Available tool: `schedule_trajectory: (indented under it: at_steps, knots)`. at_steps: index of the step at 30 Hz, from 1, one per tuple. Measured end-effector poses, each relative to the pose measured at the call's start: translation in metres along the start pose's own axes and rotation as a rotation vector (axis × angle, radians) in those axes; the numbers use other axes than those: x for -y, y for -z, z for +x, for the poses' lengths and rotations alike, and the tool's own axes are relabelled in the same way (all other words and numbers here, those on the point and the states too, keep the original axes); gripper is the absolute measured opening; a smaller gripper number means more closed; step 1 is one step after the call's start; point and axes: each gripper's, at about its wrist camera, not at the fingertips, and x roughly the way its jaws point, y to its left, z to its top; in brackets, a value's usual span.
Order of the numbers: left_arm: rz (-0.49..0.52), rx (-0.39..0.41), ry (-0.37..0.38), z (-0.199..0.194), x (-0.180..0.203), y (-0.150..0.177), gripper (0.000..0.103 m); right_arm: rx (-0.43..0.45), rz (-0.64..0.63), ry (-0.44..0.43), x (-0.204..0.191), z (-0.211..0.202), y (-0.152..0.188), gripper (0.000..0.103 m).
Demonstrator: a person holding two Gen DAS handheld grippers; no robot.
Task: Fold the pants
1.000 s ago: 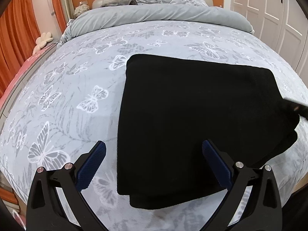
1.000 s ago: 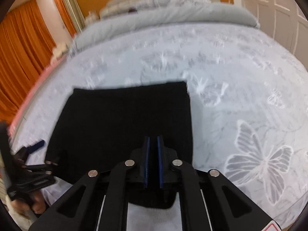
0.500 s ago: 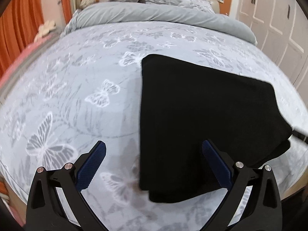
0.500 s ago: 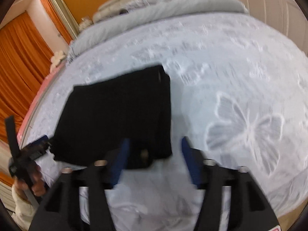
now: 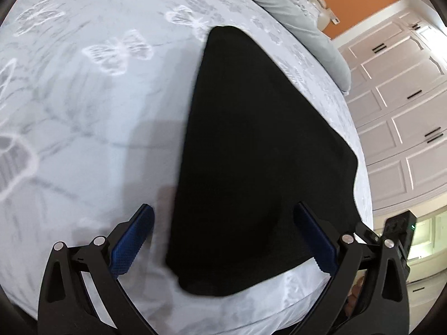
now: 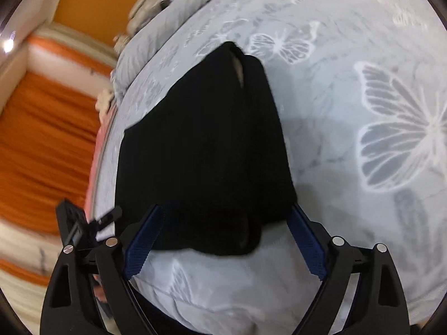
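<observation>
Black pants [image 5: 259,150] lie folded into a flat block on the butterfly-print bedspread [image 5: 83,97], near the bed's front edge. My left gripper [image 5: 223,237] hangs open above the block's near left corner, its blue pads clear of the cloth. In the right wrist view the same pants [image 6: 201,150] fill the middle. My right gripper [image 6: 226,237] is over their near right corner with its jaws opening wide, the cloth below them but not pinched. The left gripper [image 6: 81,229] shows at the left edge of that view.
A grey duvet [image 5: 301,25] is bunched at the head of the bed under an orange wall. White wardrobe doors [image 5: 399,117] stand to the right of the bed. Orange curtains [image 6: 42,139] hang on its left side. The bedspread's front edge [image 6: 223,293] drops away below both grippers.
My right gripper went from shut to wide open. Both grippers have rolled and dropped closer to the pants' near edge, so the bed now looks tilted in both views.
</observation>
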Motion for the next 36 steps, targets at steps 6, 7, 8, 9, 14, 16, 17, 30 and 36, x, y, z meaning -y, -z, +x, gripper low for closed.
schedule_trajectory:
  at_steps: [6, 7, 8, 9, 14, 16, 17, 30, 36]
  knots:
    - [0.065, 0.043, -0.097, 0.018, 0.025, -0.007, 0.067, 0.080, 0.016, 0.010, 0.000, 0.008, -0.005, 0.048]
    - [0.074, 0.047, -0.091, 0.016, 0.026, -0.007, 0.052, 0.088, 0.011, -0.003, -0.003, 0.004, -0.002, 0.041]
    - [0.080, 0.060, -0.085, 0.009, 0.028, -0.005, 0.039, 0.101, -0.013, -0.005, -0.010, -0.002, 0.002, 0.036]
    - [0.097, 0.064, -0.068, 0.000, 0.031, -0.003, 0.037, 0.116, -0.063, 0.007, -0.021, -0.011, 0.008, 0.035]
    - [0.115, 0.023, -0.022, -0.044, 0.030, 0.023, 0.035, 0.122, -0.168, 0.019, -0.044, -0.044, 0.049, 0.034]
    - [0.127, -0.002, -0.091, -0.042, 0.023, 0.042, 0.045, 0.083, -0.176, 0.095, -0.035, -0.036, 0.060, 0.053]
    - [0.143, 0.002, -0.163, -0.036, 0.019, 0.047, 0.058, 0.077, -0.189, 0.177, -0.027, -0.030, 0.064, 0.063]
    - [0.218, 0.138, -0.370, -0.034, 0.023, 0.050, 0.093, 0.055, -0.096, 0.121, -0.014, 0.000, 0.041, 0.083]
    - [0.184, 0.127, -0.326, -0.023, 0.018, 0.048, 0.096, 0.077, -0.131, 0.125, -0.022, 0.009, 0.047, 0.087]
